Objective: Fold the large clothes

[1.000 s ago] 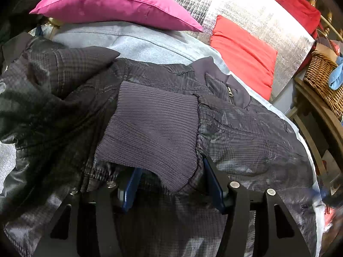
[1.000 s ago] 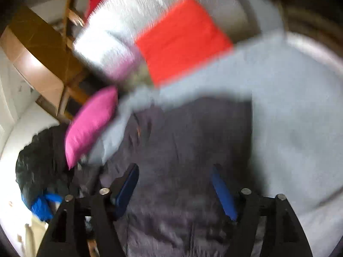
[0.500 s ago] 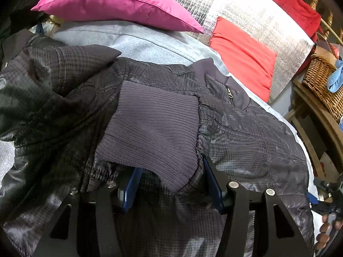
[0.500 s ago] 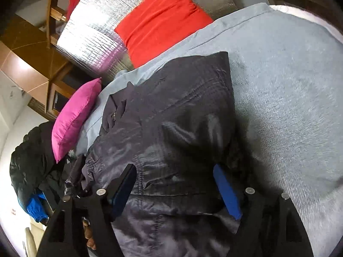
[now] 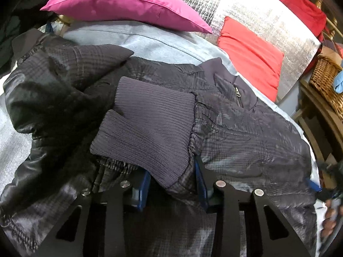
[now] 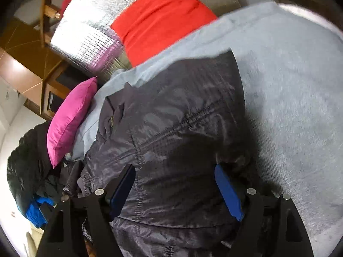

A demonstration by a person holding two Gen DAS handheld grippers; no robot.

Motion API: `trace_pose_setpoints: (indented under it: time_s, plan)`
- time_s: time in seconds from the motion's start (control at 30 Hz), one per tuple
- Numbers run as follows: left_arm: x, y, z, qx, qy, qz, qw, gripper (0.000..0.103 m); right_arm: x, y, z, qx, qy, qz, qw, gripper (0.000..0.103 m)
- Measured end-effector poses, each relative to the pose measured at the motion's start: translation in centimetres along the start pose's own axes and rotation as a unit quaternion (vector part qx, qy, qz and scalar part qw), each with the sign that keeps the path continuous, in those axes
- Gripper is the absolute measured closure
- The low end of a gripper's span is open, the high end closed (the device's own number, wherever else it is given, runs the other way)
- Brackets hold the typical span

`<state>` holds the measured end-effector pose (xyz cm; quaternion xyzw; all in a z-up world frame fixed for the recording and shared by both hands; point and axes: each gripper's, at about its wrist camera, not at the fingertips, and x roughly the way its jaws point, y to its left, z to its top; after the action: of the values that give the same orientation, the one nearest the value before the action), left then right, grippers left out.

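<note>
While the dark quilted jacket (image 5: 246, 141) is lying spread on the bed (image 6: 289, 85), its ribbed cuff (image 5: 148, 132) is being pinched by the left tool (image 5: 171, 187), blue pads closed in on the knit with the sleeve laid across the body. The right tool (image 6: 175, 189) is being held wide open over the jacket's far side, nothing gripped. Judging from this, the slick shell fabric is probably going to be the trouble: if the cuff is being released carelessly, the sleeve could be sliding back off. With only that thin knit edge held, it could also be slipping out mid-fold.
</note>
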<state>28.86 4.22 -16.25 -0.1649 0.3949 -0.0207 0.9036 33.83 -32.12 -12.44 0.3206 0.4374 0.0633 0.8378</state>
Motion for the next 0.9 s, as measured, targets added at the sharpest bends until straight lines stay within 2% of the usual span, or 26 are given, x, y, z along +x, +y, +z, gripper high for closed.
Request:
trace_pose_setpoints:
  time_s: [0.13,0.2,0.27,0.33,0.37,0.4,0.5,0.57,0.6,0.63,0.67,0.73,0.83,0.9]
  plan:
    - [0.2,0.1,0.0,-0.001,-0.003,-0.003,1.0000,0.062,-2.4,1.7,2.1,-0.003,-0.060,0.030,0.998,0.023]
    - [0.2,0.2,-0.1,-0.005,-0.004,-0.007,1.0000,0.062,-2.1,1.6,4.0,0.008,-0.071,0.037,0.997,0.023]
    - [0.3,0.3,-0.1,-0.005,-0.005,-0.009,0.9999,0.062,-0.2,-0.2,5.5,0.043,-0.063,0.028,0.997,0.023]
    - [0.3,0.3,-0.1,-0.005,-0.005,-0.010,0.9999,0.062,2.9,-3.7,6.0,0.105,-0.007,0.039,0.994,0.024]
    - [0.3,0.3,-0.1,-0.005,-0.006,-0.010,0.9999,0.062,3.3,-4.7,6.0,0.119,-0.015,0.059,0.991,0.024]
    - [0.3,0.4,-0.2,-0.005,-0.006,-0.011,0.9999,0.062,3.1,-4.5,6.1,0.118,-0.023,0.059,0.991,0.024]
    - [0.2,0.5,-0.2,-0.007,-0.008,-0.013,0.9999,0.062,1.4,-2.6,6.1,0.088,-0.040,0.037,0.995,0.024]
    - [0.2,0.4,-0.2,-0.007,-0.007,-0.012,0.9999,0.062,0.4,-1.1,5.8,0.047,-0.062,0.049,0.996,0.021]
    - [0.2,0.4,-0.2,-0.007,-0.008,-0.013,0.9999,0.061,1.0,-0.9,5.7,0.031,-0.056,0.028,0.998,0.020]
    - [0.2,0.5,-0.2,-0.007,-0.007,-0.013,0.9999,0.061,2.3,-1.0,5.7,0.026,-0.032,-0.015,0.999,0.020]
    - [0.1,0.5,-0.2,-0.008,-0.007,-0.014,0.9998,0.061,3.6,-1.8,5.5,0.035,-0.006,-0.025,0.999,0.020]
    - [0.1,0.4,-0.2,-0.009,-0.007,-0.014,0.9998,0.061,2.7,-0.9,5.3,0.033,-0.026,-0.032,0.999,0.020]
    - [0.0,0.3,-0.1,-0.007,-0.006,-0.015,0.9998,0.061,-0.6,2.6,3.7,0.001,-0.052,0.001,0.999,0.020]
    - [0.1,0.5,0.0,-0.010,-0.005,-0.019,0.9997,0.061,-2.3,5.7,1.0,-0.047,-0.051,0.024,0.997,0.020]
